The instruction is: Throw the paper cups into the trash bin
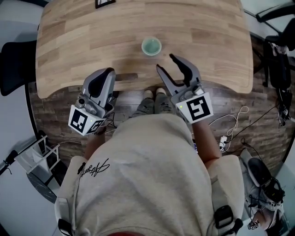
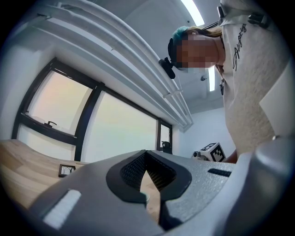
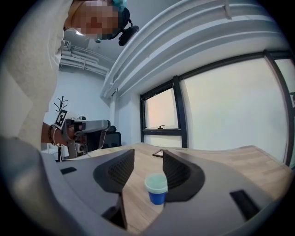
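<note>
standing upright on the wooden table [image 1: 83, 41], the paper cup [image 1: 151, 46] sits in the upper middle of the head view, its pale green rim facing the camera. the right gripper [image 1: 166, 62] hangs just below and right of it, jaws spread apart with nothing pressed between them; in the right gripper view the cup (blue wall, pale rim) shows low in the centre, framed by the two pads but beyond them and untouched. the left gripper [image 1: 103, 78] is over the table's lower edge, lower left of the cup, its tips brought together on nothing. a small dark frame [image 1: 105, 2] lies at the top edge
</note>
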### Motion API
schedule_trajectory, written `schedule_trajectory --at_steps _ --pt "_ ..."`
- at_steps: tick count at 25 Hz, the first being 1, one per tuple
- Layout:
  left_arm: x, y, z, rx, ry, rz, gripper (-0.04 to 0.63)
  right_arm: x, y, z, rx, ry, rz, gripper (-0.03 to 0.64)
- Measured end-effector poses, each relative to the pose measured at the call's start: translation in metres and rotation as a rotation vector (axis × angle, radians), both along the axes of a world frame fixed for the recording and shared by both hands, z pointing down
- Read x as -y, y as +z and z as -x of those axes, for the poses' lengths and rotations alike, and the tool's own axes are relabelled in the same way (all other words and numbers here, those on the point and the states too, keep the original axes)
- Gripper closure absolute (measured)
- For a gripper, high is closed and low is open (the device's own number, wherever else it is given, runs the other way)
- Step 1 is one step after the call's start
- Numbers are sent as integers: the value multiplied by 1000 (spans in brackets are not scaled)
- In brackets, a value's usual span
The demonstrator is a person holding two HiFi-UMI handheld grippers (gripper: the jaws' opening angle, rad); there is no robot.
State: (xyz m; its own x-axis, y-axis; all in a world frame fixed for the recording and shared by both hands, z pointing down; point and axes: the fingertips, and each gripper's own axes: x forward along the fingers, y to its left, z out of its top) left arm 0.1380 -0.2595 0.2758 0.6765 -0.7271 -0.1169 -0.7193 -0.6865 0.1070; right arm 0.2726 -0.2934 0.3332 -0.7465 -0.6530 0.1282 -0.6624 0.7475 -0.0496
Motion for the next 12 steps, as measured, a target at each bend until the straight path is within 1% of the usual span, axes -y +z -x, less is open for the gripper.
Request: schedule_trajectory --at_steps 3,8,12 --pt "-2 5 1 2 -5 15 592 4 9 0 -7 12 10 421" --pt "-9 13 1 -18 3 40 592 6 27 1 -44 23 25 370" --pt "-12 17 5 -14 -12 55 592 8 42 5 -69 14 43 360"
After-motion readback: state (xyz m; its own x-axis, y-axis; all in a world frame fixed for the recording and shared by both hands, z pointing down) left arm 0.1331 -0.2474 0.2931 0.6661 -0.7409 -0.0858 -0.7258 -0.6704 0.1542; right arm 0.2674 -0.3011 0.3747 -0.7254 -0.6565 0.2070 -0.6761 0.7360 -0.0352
